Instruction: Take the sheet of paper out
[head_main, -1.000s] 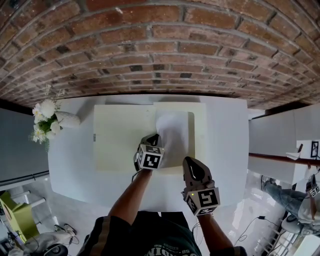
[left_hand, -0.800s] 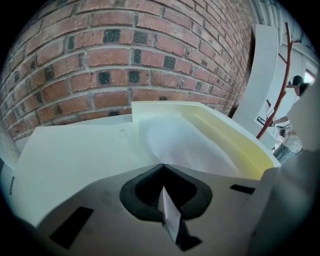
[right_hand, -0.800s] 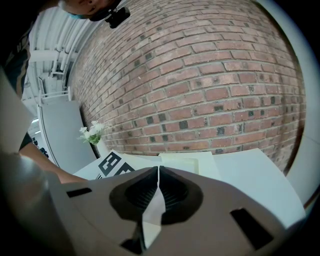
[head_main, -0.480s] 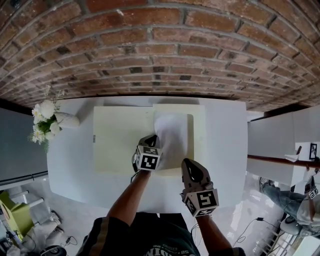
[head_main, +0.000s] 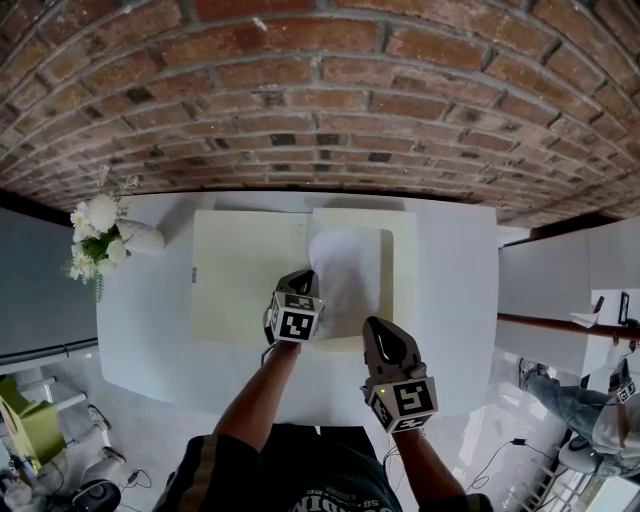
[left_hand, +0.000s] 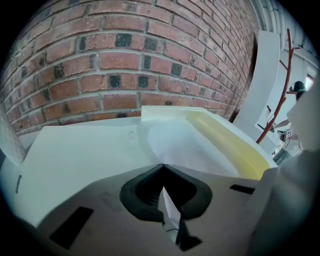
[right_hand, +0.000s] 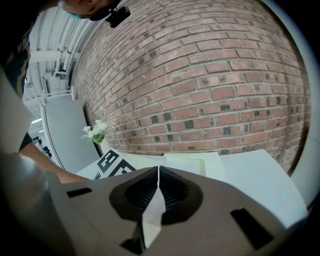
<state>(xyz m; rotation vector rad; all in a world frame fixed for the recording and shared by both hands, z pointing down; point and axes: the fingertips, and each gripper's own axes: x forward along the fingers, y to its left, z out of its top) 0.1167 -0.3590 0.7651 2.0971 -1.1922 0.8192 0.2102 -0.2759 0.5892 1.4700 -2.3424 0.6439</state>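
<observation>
- Soft, even light; head view bright, only faint shadows on the table (head_main: 450, 300).
- Bricks in the wall (head_main: 320, 90) bow hard toward the edges; both gripper views end in black corners.
- My jaws up close blur; the paper (head_main: 345, 270) looks washed out.

White flowers (head_main: 95, 235) sit on a table (head_main: 455, 300) below a brick wall (head_main: 320, 100).

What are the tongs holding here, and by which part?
Left tongs pinch the sheet of paper by its near left corner; right tongs are shut, empty.
</observation>
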